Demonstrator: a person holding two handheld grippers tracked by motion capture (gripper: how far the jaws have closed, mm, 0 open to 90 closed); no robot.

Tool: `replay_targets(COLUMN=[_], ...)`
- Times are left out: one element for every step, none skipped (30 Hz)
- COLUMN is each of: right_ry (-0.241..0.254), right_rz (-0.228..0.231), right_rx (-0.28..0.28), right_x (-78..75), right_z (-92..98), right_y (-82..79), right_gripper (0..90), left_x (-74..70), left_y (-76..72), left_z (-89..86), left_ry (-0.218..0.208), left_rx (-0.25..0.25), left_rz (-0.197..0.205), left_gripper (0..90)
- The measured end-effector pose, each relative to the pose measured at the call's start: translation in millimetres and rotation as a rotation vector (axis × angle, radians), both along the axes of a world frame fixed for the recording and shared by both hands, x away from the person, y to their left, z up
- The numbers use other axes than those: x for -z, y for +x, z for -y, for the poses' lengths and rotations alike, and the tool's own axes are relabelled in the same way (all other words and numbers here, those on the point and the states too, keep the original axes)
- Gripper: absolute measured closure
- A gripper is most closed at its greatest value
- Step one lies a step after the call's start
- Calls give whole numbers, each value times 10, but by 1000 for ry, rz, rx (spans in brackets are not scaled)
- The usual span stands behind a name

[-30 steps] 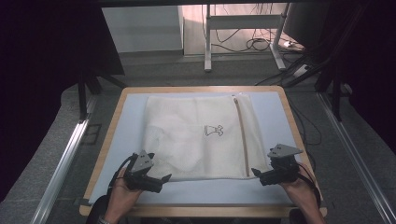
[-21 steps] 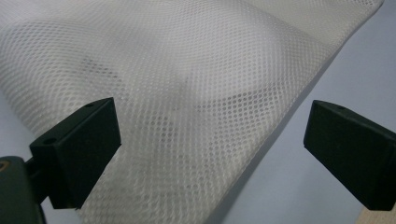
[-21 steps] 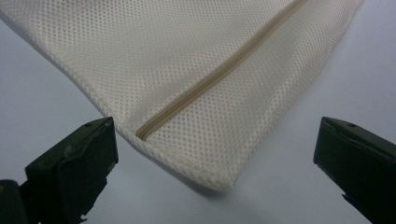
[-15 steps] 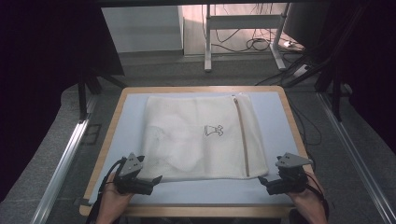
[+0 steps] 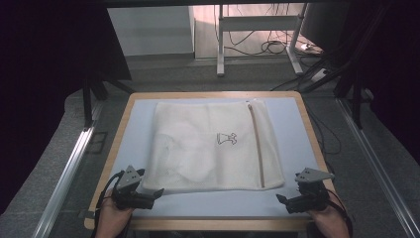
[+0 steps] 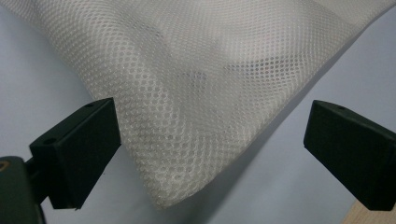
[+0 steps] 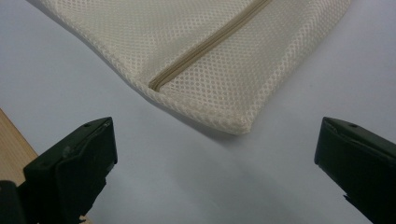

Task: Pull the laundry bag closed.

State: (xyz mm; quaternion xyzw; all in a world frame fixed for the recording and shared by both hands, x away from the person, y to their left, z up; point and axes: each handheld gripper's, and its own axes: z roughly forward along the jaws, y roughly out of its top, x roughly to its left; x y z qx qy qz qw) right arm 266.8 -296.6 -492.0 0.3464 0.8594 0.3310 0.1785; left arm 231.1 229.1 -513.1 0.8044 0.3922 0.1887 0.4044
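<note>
While a cream mesh bag [image 5: 213,146] lies flat on the table [image 5: 292,111], left gripper [image 5: 157,192] and right gripper [image 5: 280,198] sit wide open at its near corners.

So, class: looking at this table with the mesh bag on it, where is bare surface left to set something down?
Bare strips lie left and right of the mesh bag, out to the table's wooden rim; the left one is wider. A thin strip runs beyond the bag's far edge. The near strip is crowded: the left hand-held gripper and right hand-held gripper sit at the bag's near corners.
</note>
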Motion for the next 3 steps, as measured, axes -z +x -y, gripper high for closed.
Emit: replay_targets(right_ry=[1,3,8], right_rz=[-1,-2,-1], right_rx=[0,-1,-3], right_x=[1,1,0], right_z=[2,4,7], right_y=[1,2,4], right_gripper=[0,0,0], left_x=[1,2,3], left_y=[2,4,4], left_z=[5,14,18], left_ry=[4,10,13], left_rx=[2,2,2], left_rz=[-1,-1,-1], left_gripper=[36,36,36])
